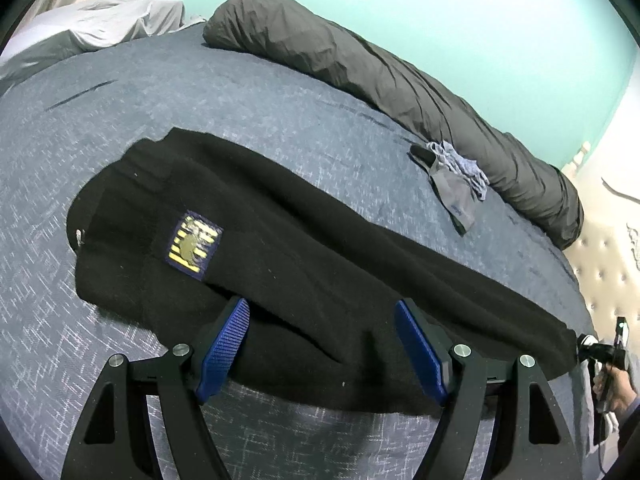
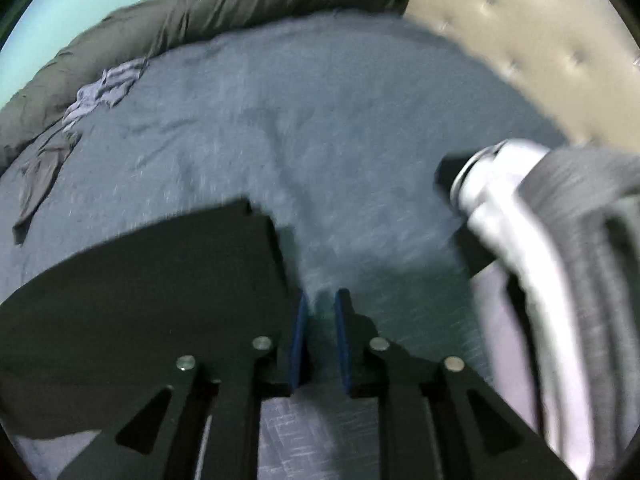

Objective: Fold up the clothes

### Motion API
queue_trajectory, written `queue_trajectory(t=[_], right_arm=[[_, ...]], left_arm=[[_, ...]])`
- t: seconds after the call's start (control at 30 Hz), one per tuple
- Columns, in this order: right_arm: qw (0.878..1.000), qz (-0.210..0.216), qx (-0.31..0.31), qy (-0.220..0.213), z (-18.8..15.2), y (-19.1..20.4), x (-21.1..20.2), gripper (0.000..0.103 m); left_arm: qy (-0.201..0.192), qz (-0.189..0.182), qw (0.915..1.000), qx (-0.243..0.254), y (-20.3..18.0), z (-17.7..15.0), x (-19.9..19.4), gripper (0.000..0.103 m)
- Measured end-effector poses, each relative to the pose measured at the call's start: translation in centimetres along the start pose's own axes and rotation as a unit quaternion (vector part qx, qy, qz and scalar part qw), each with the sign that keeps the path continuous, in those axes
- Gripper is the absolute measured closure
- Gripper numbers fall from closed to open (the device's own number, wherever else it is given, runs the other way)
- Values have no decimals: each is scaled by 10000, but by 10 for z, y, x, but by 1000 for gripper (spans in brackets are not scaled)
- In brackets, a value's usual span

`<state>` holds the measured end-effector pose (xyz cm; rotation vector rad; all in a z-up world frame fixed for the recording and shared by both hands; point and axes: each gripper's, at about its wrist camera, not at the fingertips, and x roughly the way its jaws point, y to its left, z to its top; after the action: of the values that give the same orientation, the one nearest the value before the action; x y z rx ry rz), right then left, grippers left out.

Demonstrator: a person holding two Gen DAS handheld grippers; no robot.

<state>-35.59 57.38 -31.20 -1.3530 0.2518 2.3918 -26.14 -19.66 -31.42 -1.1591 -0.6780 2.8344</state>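
Observation:
A long black garment with a blue and yellow patch lies flat across the blue-grey bed. My left gripper stands open over the garment's near edge, its blue pads wide apart on either side of a fold. In the right wrist view, which is blurred, the garment's end lies just left of my right gripper. That gripper's pads stand a narrow gap apart with only bedsheet showing between them. In the left wrist view the right gripper sits at the garment's far right end.
A rolled dark grey duvet runs along the far side of the bed by the teal wall. A small crumpled grey and blue garment lies beside it. A pile of grey and white clothes is at the right, below a beige tufted headboard.

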Motion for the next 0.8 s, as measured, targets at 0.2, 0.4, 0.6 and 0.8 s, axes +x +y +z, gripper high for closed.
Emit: queue_trajectory(t=[0.2,0.4,0.6,0.8], right_arm=[[9827,1395,-1100,-528,6,84,-36,76],[9345,2547,-2485,-76,-17,211,-39,69],[8927,2850,-3482,239,-40,311,-31,61],[8612,2813,-4213,411,-59,364,-19,61]], left_arm=[[42,-4,10000,-60,4,1,1,24],[26,61,9999,129,0,1,0,24],[83,53,9997,214,-1,-1,2,24],[50,66,9998,181,4,0,-1,24]])
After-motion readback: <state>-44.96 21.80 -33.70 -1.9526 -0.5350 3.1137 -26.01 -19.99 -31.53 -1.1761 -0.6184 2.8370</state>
